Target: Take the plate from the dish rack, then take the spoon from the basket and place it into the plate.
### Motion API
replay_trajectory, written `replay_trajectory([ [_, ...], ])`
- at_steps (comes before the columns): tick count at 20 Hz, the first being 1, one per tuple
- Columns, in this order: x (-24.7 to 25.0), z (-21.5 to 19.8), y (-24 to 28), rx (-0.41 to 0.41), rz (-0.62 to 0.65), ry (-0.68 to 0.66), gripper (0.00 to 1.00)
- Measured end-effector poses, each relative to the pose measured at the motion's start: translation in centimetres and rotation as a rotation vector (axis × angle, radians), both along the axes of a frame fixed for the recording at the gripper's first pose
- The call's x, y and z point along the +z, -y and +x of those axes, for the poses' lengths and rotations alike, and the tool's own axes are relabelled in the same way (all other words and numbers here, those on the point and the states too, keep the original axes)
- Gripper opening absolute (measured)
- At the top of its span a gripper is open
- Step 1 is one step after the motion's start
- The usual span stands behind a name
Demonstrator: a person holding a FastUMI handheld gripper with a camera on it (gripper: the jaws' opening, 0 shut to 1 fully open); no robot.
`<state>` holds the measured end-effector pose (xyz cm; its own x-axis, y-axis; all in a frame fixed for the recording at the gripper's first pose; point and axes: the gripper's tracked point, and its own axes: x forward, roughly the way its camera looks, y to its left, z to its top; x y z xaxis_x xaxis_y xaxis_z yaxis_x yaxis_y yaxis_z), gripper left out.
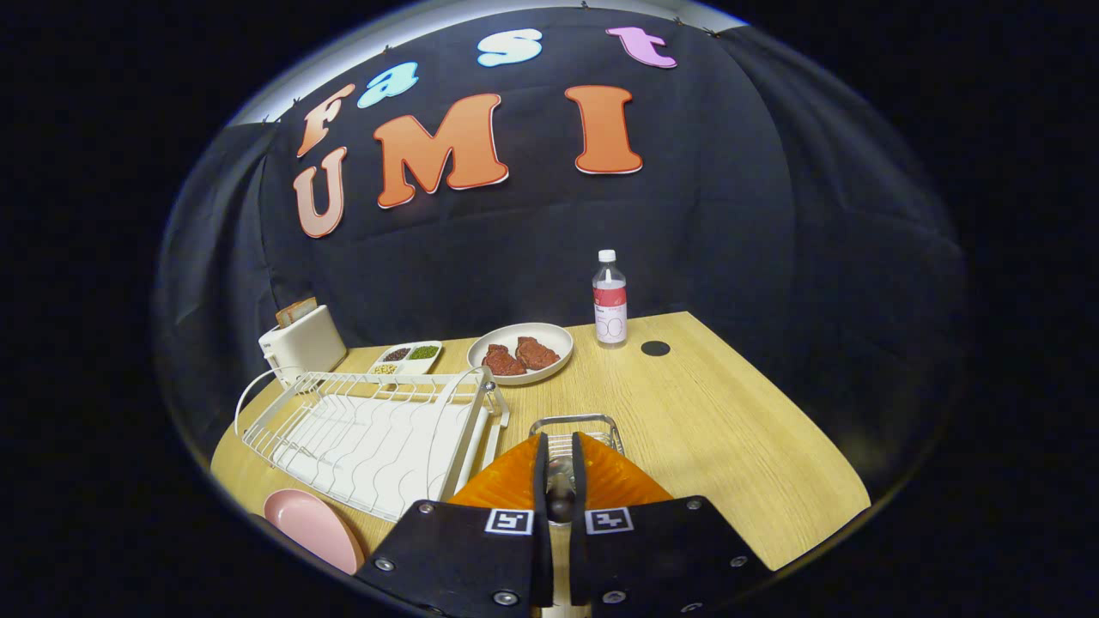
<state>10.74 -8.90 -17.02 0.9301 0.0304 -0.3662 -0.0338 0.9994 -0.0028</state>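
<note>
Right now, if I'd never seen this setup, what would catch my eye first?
Probably the gripper up close: its two orange fingers are nearly closed on a shiny spoon over a small wire basket. Left of them lies a white dish rack with a pink plate in front of it. Beyond sit a plate of red meat and a water bottle.

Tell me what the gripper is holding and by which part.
The gripper is nearly shut on a metal spoon, seemingly by its handle; the fingers hide the exact spot. It sits above the wire basket.
</note>
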Motion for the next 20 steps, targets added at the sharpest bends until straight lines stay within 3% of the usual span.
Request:
replay_trajectory([
  [10, 6.2, -2.4, -0.4, -0.063, -0.012, 0.100, 0.08],
  [20, 9.7, -8.2, -6.8, -0.079, 0.036, 0.156, 0.08],
])
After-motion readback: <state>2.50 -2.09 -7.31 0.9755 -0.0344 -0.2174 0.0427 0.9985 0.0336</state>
